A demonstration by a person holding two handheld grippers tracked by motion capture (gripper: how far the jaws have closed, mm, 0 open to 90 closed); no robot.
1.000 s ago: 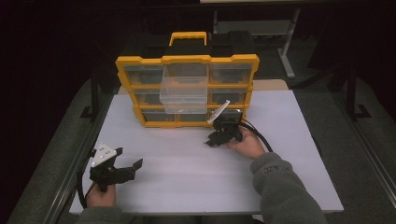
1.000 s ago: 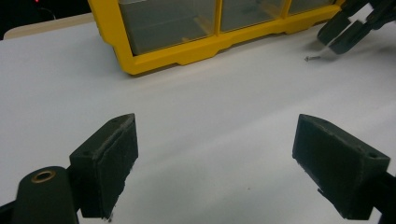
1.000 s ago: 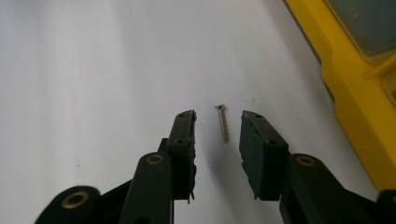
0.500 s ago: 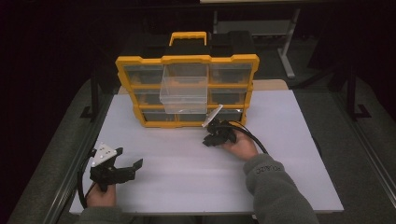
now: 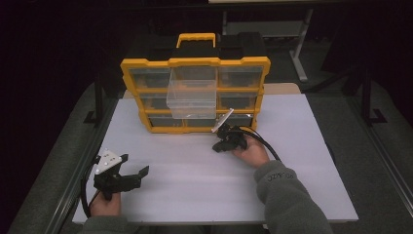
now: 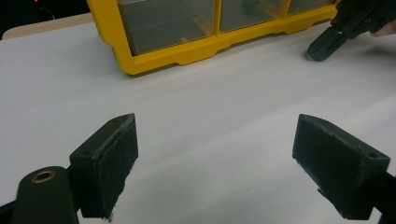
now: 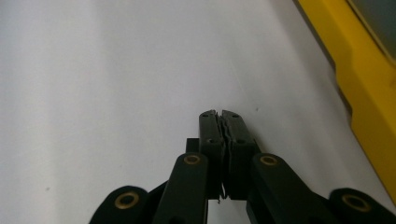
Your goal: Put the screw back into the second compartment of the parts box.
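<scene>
A yellow organizer with a yellow handle stands upright at the back of the white table. Its clear middle drawer is pulled out toward me. My right gripper lies low on the table just in front of the organizer's bottom row, pointing left, with its jaws pressed together on nothing. My left gripper rests near the front left corner. Its jaws stand wide apart over bare table, aimed at the organizer's lower left corner. The right gripper appears far off in the left gripper view.
The organizer's yellow base edge runs close along the right gripper's side. Dark floor and metal table legs lie beyond the table. A wide stretch of white tabletop separates the two grippers.
The right gripper has drifted slightly left along the organizer's front, still shut. The left gripper has not moved.
</scene>
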